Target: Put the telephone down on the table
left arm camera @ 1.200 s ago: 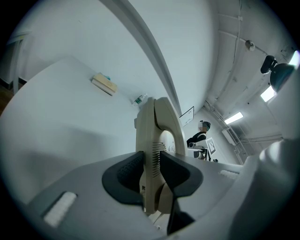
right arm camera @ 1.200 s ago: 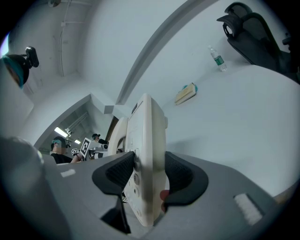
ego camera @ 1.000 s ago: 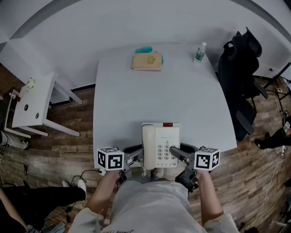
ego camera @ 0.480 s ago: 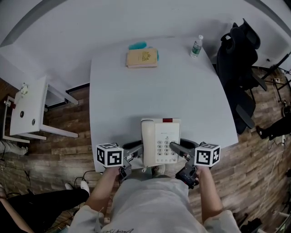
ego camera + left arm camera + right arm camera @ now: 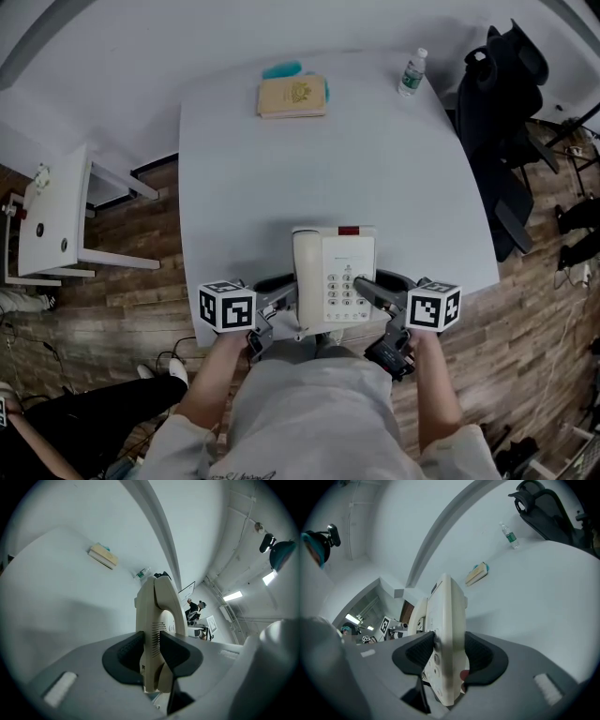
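A cream desk telephone (image 5: pixel 333 278) with keypad and handset is held over the near edge of the white table (image 5: pixel 319 169). My left gripper (image 5: pixel 281 298) is shut on its left, handset side (image 5: pixel 154 634). My right gripper (image 5: pixel 367 292) is shut on its right, keypad side (image 5: pixel 447 648). Both gripper views show dark pads pressed against the phone's body. Whether the phone's underside touches the table is hidden from me.
At the table's far side lie a tan book (image 5: pixel 292 97) on something teal and a water bottle (image 5: pixel 411 73). A black office chair (image 5: pixel 502 112) stands at the right. A small white side table (image 5: pixel 52 211) is at the left. A person's dark legs (image 5: pixel 56 427) show bottom left.
The phone and both grippers have shifted forward, a little farther over the table's near edge. The grip on both sides is unchanged.
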`<state>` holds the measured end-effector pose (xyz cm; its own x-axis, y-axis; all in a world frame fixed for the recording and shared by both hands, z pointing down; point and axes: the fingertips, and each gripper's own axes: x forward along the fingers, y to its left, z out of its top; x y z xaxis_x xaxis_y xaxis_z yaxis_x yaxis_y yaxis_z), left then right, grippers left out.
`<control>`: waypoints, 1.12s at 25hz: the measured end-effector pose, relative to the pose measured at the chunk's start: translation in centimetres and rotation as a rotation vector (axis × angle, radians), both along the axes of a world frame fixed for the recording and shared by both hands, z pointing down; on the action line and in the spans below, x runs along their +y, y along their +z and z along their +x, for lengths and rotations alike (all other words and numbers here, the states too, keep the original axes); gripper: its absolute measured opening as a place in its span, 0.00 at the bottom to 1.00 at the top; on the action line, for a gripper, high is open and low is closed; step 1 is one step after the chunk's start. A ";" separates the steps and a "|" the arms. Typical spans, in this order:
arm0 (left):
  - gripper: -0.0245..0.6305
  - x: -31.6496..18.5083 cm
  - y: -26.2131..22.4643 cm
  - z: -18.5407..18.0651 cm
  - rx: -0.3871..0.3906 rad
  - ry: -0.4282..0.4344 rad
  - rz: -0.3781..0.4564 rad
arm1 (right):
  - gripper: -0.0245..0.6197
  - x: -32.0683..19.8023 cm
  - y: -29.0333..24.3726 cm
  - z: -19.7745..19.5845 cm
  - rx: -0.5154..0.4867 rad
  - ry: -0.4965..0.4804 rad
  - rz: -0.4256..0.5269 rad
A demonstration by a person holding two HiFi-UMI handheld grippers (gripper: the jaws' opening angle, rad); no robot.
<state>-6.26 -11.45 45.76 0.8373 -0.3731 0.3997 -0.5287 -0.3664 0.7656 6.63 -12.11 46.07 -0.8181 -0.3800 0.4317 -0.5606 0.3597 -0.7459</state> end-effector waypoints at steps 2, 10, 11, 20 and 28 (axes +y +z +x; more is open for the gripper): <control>0.23 -0.3 0.3 0.0 0.000 0.006 -0.003 | 0.38 -0.2 0.4 0.0 -0.002 0.004 -0.005; 0.22 -0.9 1.6 0.4 -0.007 0.016 -0.026 | 0.38 -0.5 1.8 0.4 -0.009 0.030 -0.035; 0.22 -0.9 1.9 0.4 -0.010 0.019 -0.029 | 0.38 -0.6 2.0 0.4 -0.009 0.031 -0.038; 0.22 -1.6 3.4 0.3 -0.012 0.026 -0.044 | 0.38 -0.9 3.7 0.3 -0.017 0.041 -0.060; 0.22 -2.2 4.8 0.4 -0.017 0.037 -0.061 | 0.38 -1.6 4.9 0.4 0.001 0.040 -0.064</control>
<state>-5.84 -13.67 50.60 0.8429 -0.3162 0.4354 -0.5290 -0.3387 0.7781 7.06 -13.69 51.02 -0.8023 -0.3838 0.4571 -0.5744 0.2882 -0.7662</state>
